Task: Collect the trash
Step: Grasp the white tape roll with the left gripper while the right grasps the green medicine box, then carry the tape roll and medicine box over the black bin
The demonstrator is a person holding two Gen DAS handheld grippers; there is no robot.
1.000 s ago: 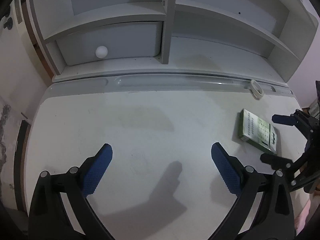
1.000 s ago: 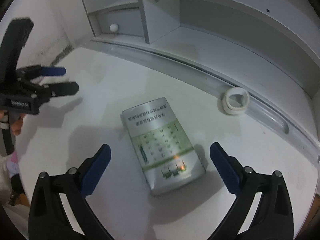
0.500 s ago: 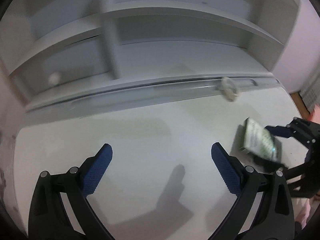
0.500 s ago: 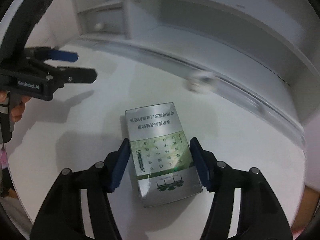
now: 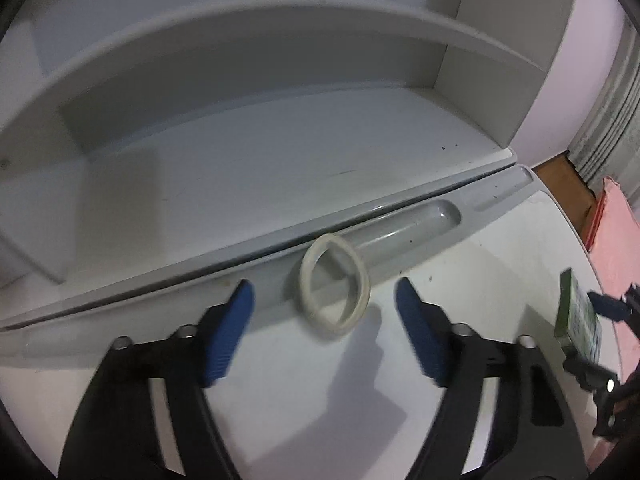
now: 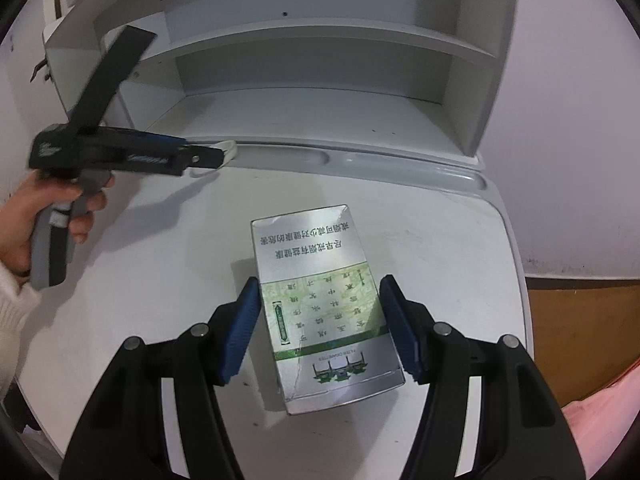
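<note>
White bench (image 6: 168, 264) below the shelf unit (image 6: 320, 64). Right claw (image 6: 318, 322) pinches the green-and-silver carton (image 6: 320, 300), which lies flat mid-bench. Left claw (image 5: 322, 322) gapes wide around the white tape ring (image 5: 334, 286) at the pen groove (image 5: 432, 218), gripping nothing. Risk: ring squirts sideways, or the slick carton slips when lifted.

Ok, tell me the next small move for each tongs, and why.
Probably close the left tongs on the ring: it sits between the open blue pads, propped on the groove edge. The right tongs already clamp the box on both sides, so they likely just lift it off the desk.
</note>
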